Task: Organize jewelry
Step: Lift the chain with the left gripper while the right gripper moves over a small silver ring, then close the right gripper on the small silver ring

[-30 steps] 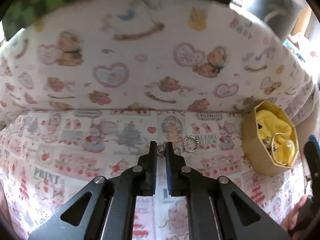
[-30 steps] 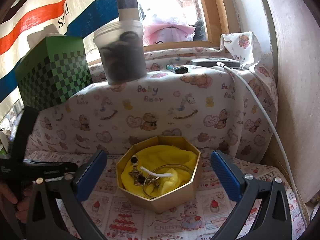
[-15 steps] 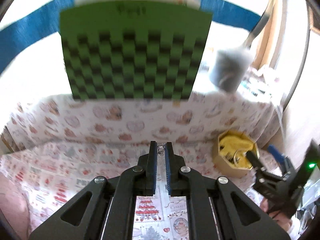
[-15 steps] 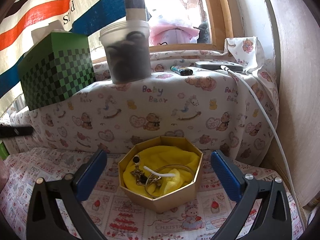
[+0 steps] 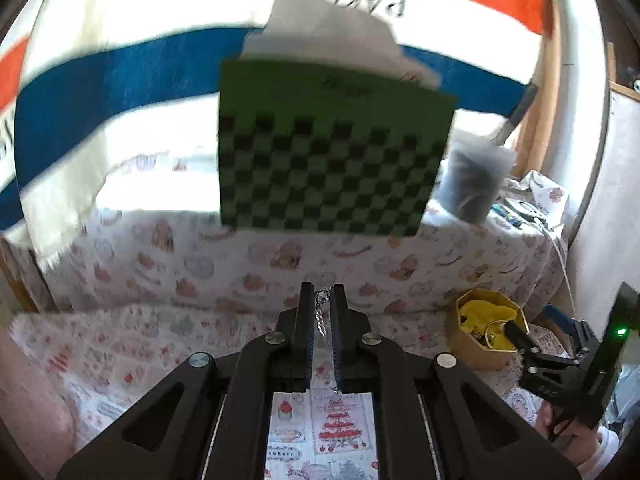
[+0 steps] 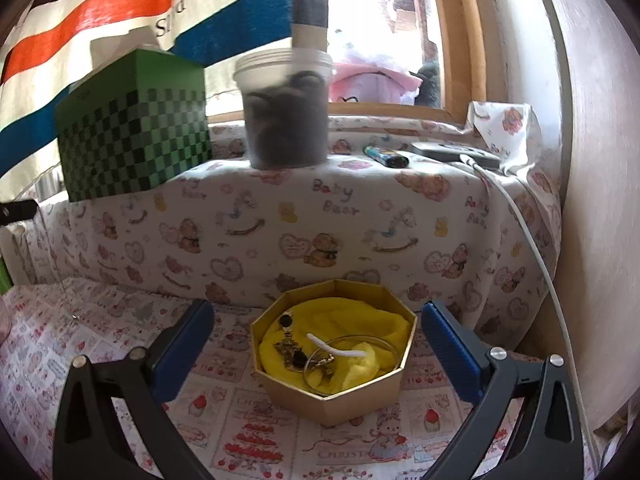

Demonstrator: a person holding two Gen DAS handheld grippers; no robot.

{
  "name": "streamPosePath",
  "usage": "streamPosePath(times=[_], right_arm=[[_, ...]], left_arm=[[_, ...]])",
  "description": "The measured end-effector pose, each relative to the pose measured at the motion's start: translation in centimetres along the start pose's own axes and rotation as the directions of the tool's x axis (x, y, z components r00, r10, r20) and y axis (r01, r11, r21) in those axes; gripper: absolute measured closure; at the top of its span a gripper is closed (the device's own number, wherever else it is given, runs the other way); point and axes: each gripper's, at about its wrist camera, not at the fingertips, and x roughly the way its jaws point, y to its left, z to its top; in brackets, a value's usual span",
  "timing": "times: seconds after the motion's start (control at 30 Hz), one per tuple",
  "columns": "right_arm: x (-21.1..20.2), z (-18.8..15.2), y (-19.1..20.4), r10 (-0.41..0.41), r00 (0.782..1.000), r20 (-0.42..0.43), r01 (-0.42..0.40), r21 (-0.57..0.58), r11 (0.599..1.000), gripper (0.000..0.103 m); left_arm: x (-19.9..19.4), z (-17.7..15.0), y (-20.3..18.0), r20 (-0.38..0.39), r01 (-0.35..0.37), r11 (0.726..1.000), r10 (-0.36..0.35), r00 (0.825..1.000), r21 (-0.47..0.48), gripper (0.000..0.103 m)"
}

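A thin silver chain (image 5: 322, 314) hung in the air above the printed cloth, pinched between two black fingers (image 5: 306, 320) that were almost closed on it. Its upper end showed as a small sparkling loop, and the rest dropped straight down.

Off to the right stood a gold eight-sided box (image 6: 332, 394), open on top and lined with crumpled yellow fabric (image 6: 340, 328). Inside it lay a thin round bangle (image 6: 352, 340), a small white curved piece (image 6: 332, 348) and a few dark and gold small ornaments (image 6: 290, 350), all close together.
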Motion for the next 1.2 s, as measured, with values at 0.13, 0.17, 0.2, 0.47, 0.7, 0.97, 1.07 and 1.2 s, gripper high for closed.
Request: streamPosePath(times=[0.13,0.17,0.2,0.47,0.7,0.97,1.07,1.2], right_arm=[[-1.9,1.9,0.0,0.128,0.992,0.004,-0.128,0.019,0.992,0.000],[-2.3,2.3,0.1,0.152,0.988,0.002,-0.152,0.024,0.988,0.000],[-2.5,2.6,0.3,0.169,0.986,-0.007,-0.168,0.024,0.985,0.000],[0.5,5.0,5.8,0.322,0.919,-0.229,-0.327,0.014,0.945,0.037],[7.3,2.9,10.3,0.221,0.877,-0.426,-0.270,-0.055,0.961,0.067],[11.8,1.0,13.0,0.118,0.855,-0.505,-0.213,-0.135,0.968,0.069],[13.0,0.7,13.6,0.105,0.844,-0.525,-0.211,-0.146,0.967,0.072],[14.0,0.5,14.7,0.068,0.839,-0.539,-0.196,-0.185,0.963,0.074]], left_arm=[[2.4,-1.3,0.8,-0.057,-0.038,0.999,0.037,0.998,-0.003,0.096],[2.7,-1.5,1.1,-0.063,-0.048,0.999,0.047,0.997,-0.008,0.096],[2.9,-1.6,1.4,-0.068,-0.045,0.999,0.043,0.997,-0.024,0.096],[1.7,-1.7,3.0,-0.019,-0.028,0.997,0.027,0.999,-0.072,0.096],[1.4,-1.4,5.5,-0.027,-0.013,0.987,0.009,1.000,-0.158,0.096],[2.6,-1.8,6.5,-0.063,-0.078,0.983,0.069,0.996,-0.165,0.096],[2.9,-2.0,6.8,-0.073,-0.085,0.980,0.073,0.995,-0.178,0.096],[3.5,-2.2,7.4,-0.092,-0.073,0.976,0.055,0.994,-0.207,0.096]])
